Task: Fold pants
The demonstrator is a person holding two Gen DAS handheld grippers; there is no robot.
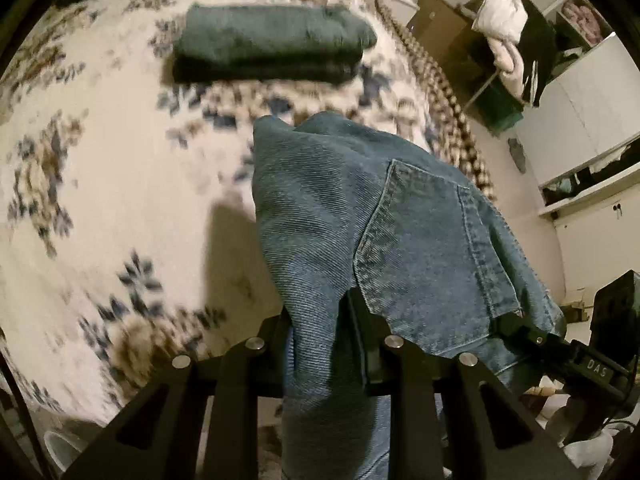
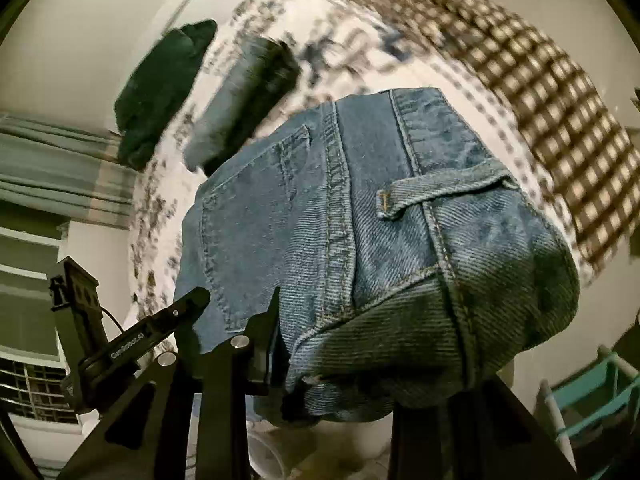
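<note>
the bed (image 1: 100, 200) has a floral cover, with a dark folded garment (image 1: 272, 44) lying on it. the jeans (image 1: 360, 220) hang above it, pinched between the closed fingers of the left gripper (image 1: 320, 320) and the right gripper (image 2: 280, 344).

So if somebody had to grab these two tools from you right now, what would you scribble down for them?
Left gripper: shut on the blue jeans, near a back pocket.
Right gripper: shut on the same jeans, at the waistband by a belt loop.
Jeans are lifted above the floral bedspread, hanging bunched between both.
Done: one dark green garment lies folded on the bed.
Left: lay the jeans flat, then fold them.
</note>
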